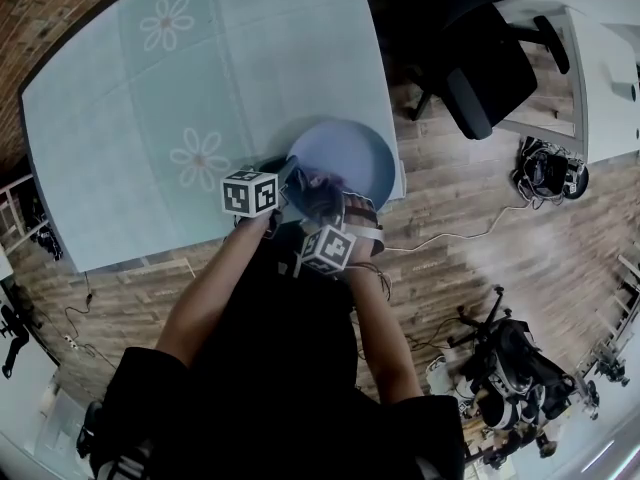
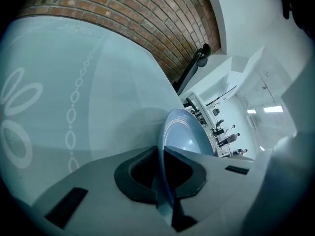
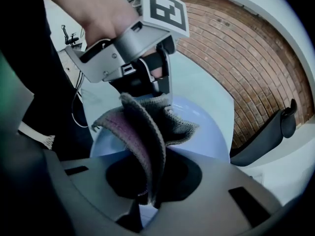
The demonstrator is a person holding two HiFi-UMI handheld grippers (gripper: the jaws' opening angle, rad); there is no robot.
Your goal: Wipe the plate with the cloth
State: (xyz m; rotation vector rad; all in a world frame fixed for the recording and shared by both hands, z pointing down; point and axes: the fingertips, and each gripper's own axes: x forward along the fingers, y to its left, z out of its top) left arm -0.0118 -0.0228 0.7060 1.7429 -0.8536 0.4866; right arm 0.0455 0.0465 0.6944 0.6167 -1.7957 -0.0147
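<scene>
A pale blue plate [image 1: 345, 156] sits at the near right corner of the table, tilted up on its left side. My left gripper [image 1: 284, 182] is shut on the plate's rim; in the left gripper view the plate [image 2: 186, 132] runs edge-on out of the jaws of the left gripper [image 2: 162, 183]. My right gripper [image 1: 324, 206] hangs over the near part of the plate, shut on a grey and purple knitted cloth [image 3: 145, 127]. The cloth droops over the plate [image 3: 209, 129], just below the left gripper [image 3: 147, 80]. I cannot tell whether the cloth touches the plate.
A teal tablecloth with white flowers [image 1: 200, 88] covers the table, whose right edge runs beside the plate. A black office chair [image 1: 485, 68] stands on the wooden floor to the right, with cables [image 1: 545, 173] beyond it. A brick wall [image 2: 147, 18] lies behind the table.
</scene>
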